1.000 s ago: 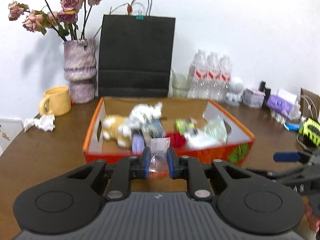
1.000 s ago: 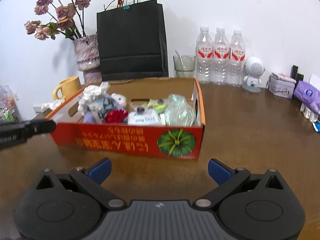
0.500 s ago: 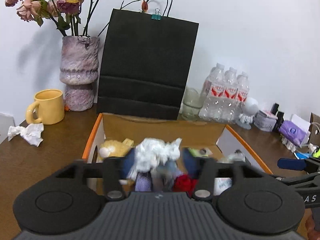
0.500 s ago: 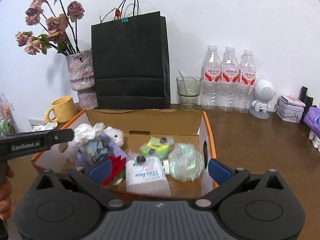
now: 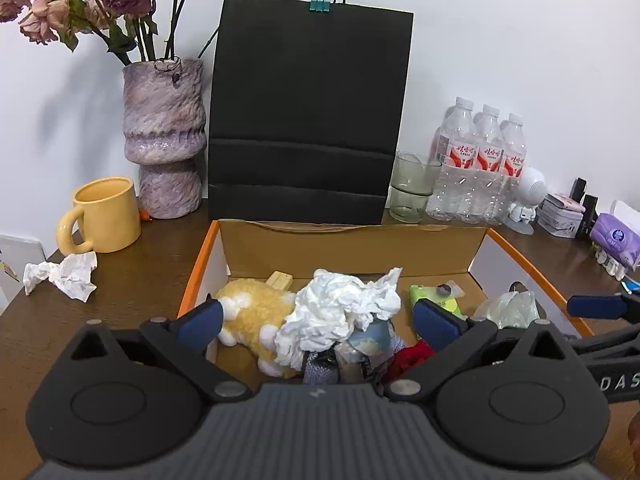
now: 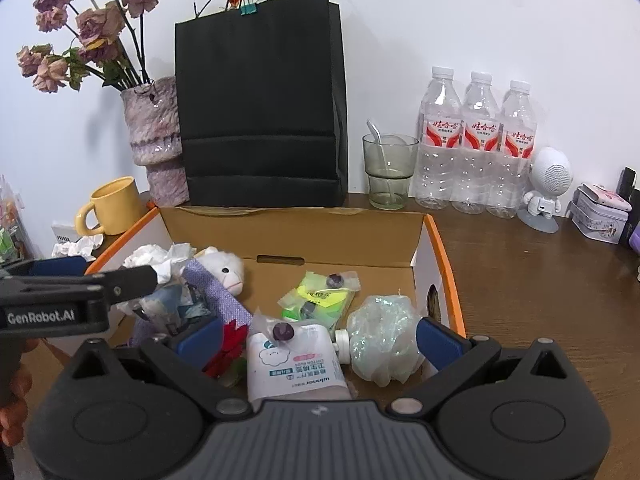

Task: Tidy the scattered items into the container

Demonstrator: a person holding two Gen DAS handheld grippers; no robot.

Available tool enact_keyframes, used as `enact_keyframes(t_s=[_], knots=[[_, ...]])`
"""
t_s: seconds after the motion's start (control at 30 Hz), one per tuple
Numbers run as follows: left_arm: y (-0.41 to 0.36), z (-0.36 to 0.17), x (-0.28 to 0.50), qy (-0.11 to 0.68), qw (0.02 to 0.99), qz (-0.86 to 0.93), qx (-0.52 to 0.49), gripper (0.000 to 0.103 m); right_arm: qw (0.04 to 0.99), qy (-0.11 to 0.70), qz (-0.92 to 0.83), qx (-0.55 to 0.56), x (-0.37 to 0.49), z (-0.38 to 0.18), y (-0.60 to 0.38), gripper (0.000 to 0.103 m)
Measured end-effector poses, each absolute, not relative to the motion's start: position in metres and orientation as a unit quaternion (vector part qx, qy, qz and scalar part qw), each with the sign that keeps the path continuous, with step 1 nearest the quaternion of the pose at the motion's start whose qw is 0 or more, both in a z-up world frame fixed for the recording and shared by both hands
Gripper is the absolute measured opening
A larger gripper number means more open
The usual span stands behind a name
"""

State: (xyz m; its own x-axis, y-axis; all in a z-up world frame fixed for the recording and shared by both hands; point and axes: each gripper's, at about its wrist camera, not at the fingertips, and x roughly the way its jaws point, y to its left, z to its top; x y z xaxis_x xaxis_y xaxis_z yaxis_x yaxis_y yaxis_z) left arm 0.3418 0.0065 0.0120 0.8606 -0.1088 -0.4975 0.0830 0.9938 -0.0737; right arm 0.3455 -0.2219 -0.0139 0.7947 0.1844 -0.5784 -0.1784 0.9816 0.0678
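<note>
I see the cardboard box (image 6: 436,248) sitting near the middle of the brown table (image 6: 520,272), packed with a yellow plush toy (image 5: 256,308), crumpled white tissue (image 5: 340,312), a cotton-bud pouch (image 6: 294,364), a green packet (image 6: 316,296) and a clear bag (image 6: 384,340). My left gripper (image 5: 318,320) hangs over its near left part, fingers spread, pinching nothing. My right gripper (image 6: 320,334) hovers over its near right part, likewise spread. One tissue wad (image 5: 64,276) lies outside by the yellow mug (image 5: 104,216).

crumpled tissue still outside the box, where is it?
Left wrist view, far left: the crumpled tissue lies on the table, just in front of the yellow mug, left of the box.
</note>
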Motion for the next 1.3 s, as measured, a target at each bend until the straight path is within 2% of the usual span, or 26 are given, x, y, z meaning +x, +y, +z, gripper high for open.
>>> enact_keyframes(t_s=[0.53,0.93,1.3], knots=[[0.000,0.025,0.299,0.251,0.966,-0.061,-0.025,0.103,0.952,0.289,0.094,0.019,0.307,0.006,-0.226,0.103],[0.009,0.041,0.242,0.238,0.969,-0.043,-0.047,0.103,0.957,0.276,0.090,0.009,0.245,0.023,-0.219,0.103],[0.008,0.053,0.190,0.240,0.970,-0.035,-0.026,0.103,0.958,0.272,0.097,-0.005,0.186,0.032,-0.210,0.103]])
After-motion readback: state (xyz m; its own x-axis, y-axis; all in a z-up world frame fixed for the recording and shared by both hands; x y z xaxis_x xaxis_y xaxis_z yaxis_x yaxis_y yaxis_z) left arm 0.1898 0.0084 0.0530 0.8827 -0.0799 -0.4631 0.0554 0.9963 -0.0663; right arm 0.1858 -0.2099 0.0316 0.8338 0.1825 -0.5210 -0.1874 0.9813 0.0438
